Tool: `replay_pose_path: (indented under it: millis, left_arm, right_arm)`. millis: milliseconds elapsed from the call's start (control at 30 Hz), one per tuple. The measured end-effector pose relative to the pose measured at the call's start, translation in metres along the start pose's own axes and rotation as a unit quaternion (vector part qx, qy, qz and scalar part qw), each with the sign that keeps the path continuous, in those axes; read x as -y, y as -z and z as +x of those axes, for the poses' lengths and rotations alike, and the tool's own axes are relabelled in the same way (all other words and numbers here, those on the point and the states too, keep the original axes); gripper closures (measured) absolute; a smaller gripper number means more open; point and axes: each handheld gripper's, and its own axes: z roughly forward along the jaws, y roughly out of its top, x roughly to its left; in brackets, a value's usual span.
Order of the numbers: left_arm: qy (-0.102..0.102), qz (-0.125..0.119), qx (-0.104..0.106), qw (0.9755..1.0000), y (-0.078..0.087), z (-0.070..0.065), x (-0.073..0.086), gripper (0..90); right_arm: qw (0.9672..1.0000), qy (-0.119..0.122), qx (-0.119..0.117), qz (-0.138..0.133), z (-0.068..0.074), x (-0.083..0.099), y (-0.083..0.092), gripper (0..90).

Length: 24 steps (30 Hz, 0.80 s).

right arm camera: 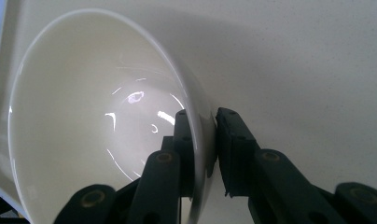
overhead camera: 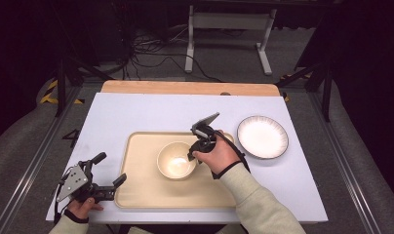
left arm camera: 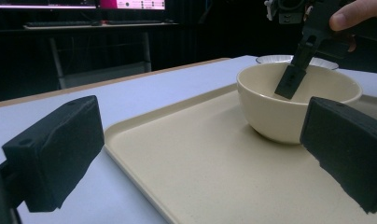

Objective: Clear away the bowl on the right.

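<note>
A cream bowl [overhead camera: 175,161] stands on a beige tray [overhead camera: 141,190] in the middle of the white table. My right gripper [overhead camera: 194,153] comes down on the bowl's right rim. In the right gripper view the gripper [right arm camera: 207,140] is shut on the bowl [right arm camera: 84,116], one jaw inside the wall and one outside, with the tray [right arm camera: 294,70] beneath. My left gripper [overhead camera: 110,168] stands open at the tray's front left corner, holding nothing. In the left gripper view its open gripper [left arm camera: 200,149] faces the bowl [left arm camera: 280,116] across the tray [left arm camera: 200,172].
A white plate with a dark rim [overhead camera: 262,136] lies on the table to the right of the tray. A wooden strip [overhead camera: 185,87] runs along the table's far edge. Cables and a white stand sit on the floor beyond.
</note>
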Motion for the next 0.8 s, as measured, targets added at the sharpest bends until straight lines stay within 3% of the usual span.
replay_pose_path:
  millis: [233, 333, 533, 767, 800]
  left_arm:
    - [0.000, 0.000, 0.000, 1.0000, 0.000, 0.000, 0.000, 0.2]
    - [0.000, 0.000, 0.000, 1.0000, 0.000, 0.000, 0.000, 0.2]
    - [0.001, 0.001, 0.000, 1.0000, 0.000, 0.000, 0.000, 0.2]
    - [0.002, 0.000, 0.000, 1.0000, 0.000, 0.000, 0.000, 0.2]
    - [0.001, 0.001, -0.001, 1.0000, 0.000, 0.000, 0.000, 0.2]
  right_arm:
    - [1.0000, 0.004, -0.004, -0.003, -0.005, -0.001, 0.000, 77.9]
    - [0.9997, -0.002, -0.022, -0.014, -0.009, -0.001, 0.004, 74.6]
    - [0.9994, -0.001, -0.022, -0.028, -0.014, 0.000, 0.016, 71.9]
    - [0.9964, 0.040, -0.027, -0.069, -0.017, 0.005, 0.033, 66.6]
    - [0.9937, 0.065, -0.031, -0.086, -0.016, 0.008, 0.038, 62.8]
